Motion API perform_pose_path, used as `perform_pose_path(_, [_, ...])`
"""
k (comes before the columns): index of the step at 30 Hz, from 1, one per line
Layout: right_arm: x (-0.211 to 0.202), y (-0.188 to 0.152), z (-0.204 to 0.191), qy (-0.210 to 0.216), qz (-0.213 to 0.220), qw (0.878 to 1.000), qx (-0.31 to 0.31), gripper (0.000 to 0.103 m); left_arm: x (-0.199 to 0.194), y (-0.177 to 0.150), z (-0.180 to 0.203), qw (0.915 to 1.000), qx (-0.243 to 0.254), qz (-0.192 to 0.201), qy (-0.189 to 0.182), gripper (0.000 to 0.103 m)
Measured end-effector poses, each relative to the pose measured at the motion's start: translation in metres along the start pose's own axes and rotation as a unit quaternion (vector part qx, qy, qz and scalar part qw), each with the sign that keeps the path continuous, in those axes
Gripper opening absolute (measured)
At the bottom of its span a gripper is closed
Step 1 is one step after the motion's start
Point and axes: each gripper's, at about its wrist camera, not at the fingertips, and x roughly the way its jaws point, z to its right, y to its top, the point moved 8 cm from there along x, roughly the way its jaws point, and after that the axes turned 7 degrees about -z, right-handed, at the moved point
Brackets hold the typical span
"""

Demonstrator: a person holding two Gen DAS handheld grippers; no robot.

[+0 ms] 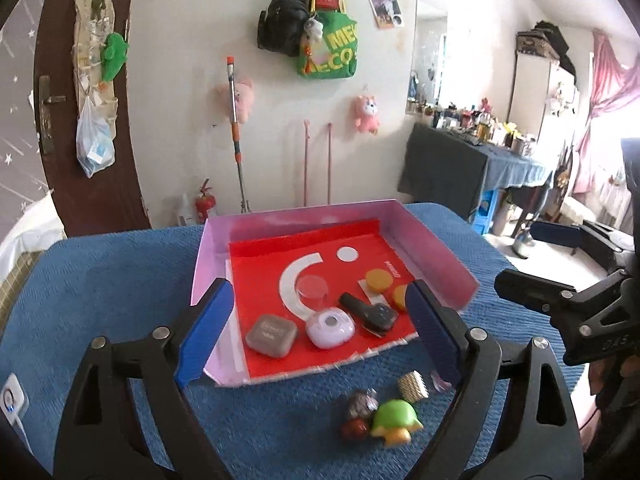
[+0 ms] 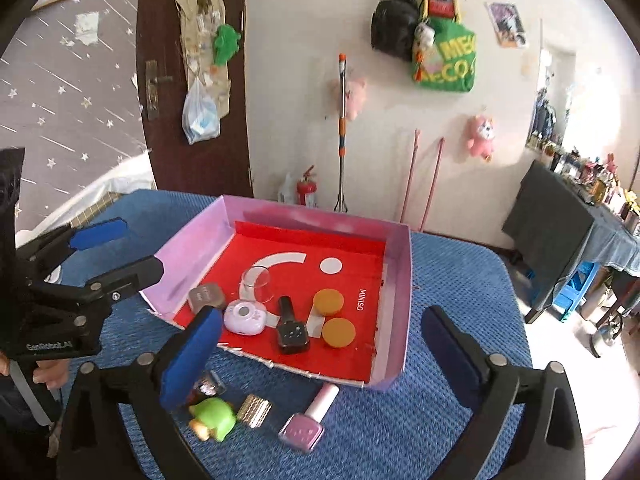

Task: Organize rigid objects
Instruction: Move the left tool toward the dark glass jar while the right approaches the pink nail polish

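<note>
A pink-walled box with a red floor [image 1: 256, 272] [image 2: 360, 256] sits on the blue cloth. Inside lie a brown case [image 1: 271, 335] [image 2: 207, 297], a lilac round case [image 1: 330, 327] [image 2: 245, 317], a black brush [image 1: 370, 312] [image 2: 291, 326], a clear cup [image 1: 312, 289] [image 2: 257, 282] and two orange discs [image 1: 378, 280] [image 2: 338, 332]. In front lie a green turtle toy [image 1: 395, 421] [image 2: 212, 418], a gold block [image 1: 413, 385] [image 2: 254, 410], a dark wrapped item [image 1: 360, 404] and a pink nail polish bottle [image 2: 310, 418]. My left gripper [image 1: 320, 332] is open and empty above the box's front edge. My right gripper [image 2: 316, 356] is open and empty over the front items.
The blue cloth [image 1: 100, 280] covers a table whose edges curve off at both sides. A wall with a mop [image 1: 236, 128] and a fire extinguisher [image 1: 205, 202] is behind. A cluttered dark table [image 1: 472, 160] stands at the right.
</note>
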Motion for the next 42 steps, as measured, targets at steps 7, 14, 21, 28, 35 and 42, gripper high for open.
perform_pose_path(7, [-0.027, -0.034, -0.009, 0.013, 0.02, 0.999, 0.027, 0.103, -0.019, -0.035, 0.003, 0.9998, -0.018, 0.008, -0.009, 0.095])
perform_pose_path(14, [-0.018, -0.077, -0.013, 0.01, 0.008, 0.999, 0.051, 0.103, -0.014, -0.075, 0.007, 0.9995, -0.028, -0.016, -0.002, 0.095])
perform_pose_path(21, [0.006, -0.118, -0.008, 0.013, -0.016, 0.996, 0.084, 0.103, 0.007, -0.108, 0.009, 0.9974, -0.042, -0.059, 0.003, 0.095])
perform_pose_path(28, [0.022, -0.138, -0.005, 0.011, -0.039, 0.995, 0.091, 0.103, 0.02, -0.126, 0.006, 0.9952, -0.051, -0.083, 0.004, 0.095])
perform_pose_path(35, [0.028, -0.141, -0.002, 0.011, -0.045, 0.995, 0.093, 0.103, 0.024, -0.126, 0.006, 0.9946, -0.051, -0.09, 0.006, 0.095])
perform_pose_path(42, [0.034, -0.14, -0.002, 0.011, -0.052, 0.994, 0.093, 0.103, 0.031, -0.123, 0.002, 0.9935, -0.052, -0.101, 0.009, 0.095])
